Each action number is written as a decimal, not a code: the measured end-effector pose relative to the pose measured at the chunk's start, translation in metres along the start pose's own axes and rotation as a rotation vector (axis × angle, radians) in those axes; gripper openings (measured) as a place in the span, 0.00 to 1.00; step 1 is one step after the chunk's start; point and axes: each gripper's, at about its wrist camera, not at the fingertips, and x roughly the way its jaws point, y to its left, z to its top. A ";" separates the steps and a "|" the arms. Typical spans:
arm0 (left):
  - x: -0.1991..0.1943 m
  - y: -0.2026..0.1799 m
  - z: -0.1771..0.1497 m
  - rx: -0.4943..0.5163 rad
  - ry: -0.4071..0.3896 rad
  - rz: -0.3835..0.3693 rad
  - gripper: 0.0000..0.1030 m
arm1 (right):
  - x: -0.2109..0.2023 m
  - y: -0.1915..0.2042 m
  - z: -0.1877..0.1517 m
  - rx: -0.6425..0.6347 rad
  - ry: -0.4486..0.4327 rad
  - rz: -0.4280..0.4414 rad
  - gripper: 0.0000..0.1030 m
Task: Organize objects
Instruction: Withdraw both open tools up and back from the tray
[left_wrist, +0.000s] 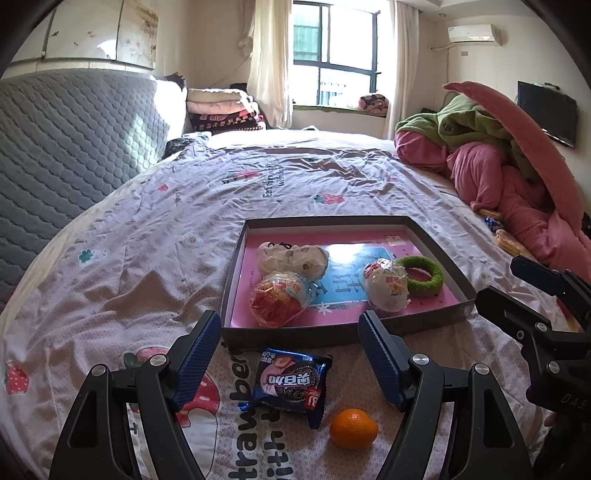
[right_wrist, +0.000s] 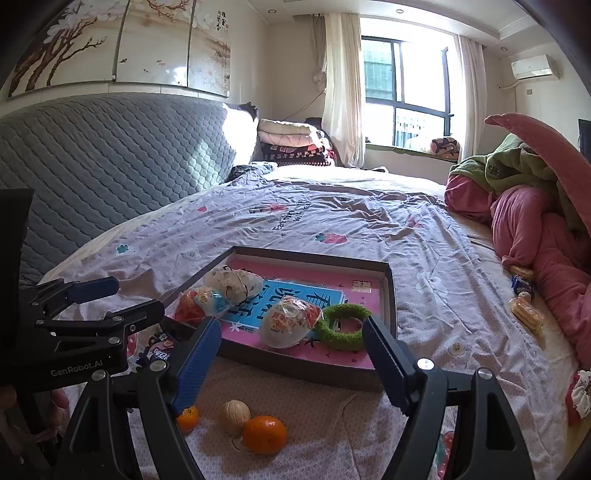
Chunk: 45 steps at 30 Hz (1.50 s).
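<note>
A shallow pink-lined box (left_wrist: 436, 243) (right_wrist: 388, 295) lies on the bed. It holds two wrapped toy eggs (left_wrist: 279, 301) (left_wrist: 386, 286), a white wrapped bun (left_wrist: 291, 256) and a green ring (left_wrist: 421, 275). In front of it lie a dark cookie packet (left_wrist: 290, 384) and a mandarin (left_wrist: 352, 428). My left gripper (left_wrist: 290, 325) is open above the packet, empty. My right gripper (right_wrist: 291, 336) is open, empty, above two mandarins (right_wrist: 264, 434) (right_wrist: 187, 419) and a walnut (right_wrist: 235, 413). The right gripper also shows in the left wrist view (left_wrist: 524, 291), the left gripper in the right wrist view (right_wrist: 122, 299).
The bed (left_wrist: 147, 266) has a strawberry-print sheet. A pink and green bedding pile (left_wrist: 517, 177) sits at the right, with small snack packets (right_wrist: 524, 299) beside it. A grey quilted headboard (left_wrist: 66, 147) stands on the left. Folded blankets (left_wrist: 221, 107) are at the far end.
</note>
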 end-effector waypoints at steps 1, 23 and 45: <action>0.001 0.000 -0.001 -0.002 0.007 -0.004 0.75 | 0.000 0.000 -0.001 -0.002 0.005 0.004 0.76; 0.010 0.001 -0.029 0.020 0.104 -0.040 0.75 | 0.010 -0.010 -0.024 -0.004 0.121 0.033 0.76; 0.005 0.006 -0.052 0.060 0.152 -0.075 0.75 | 0.019 0.000 -0.055 -0.096 0.234 0.052 0.76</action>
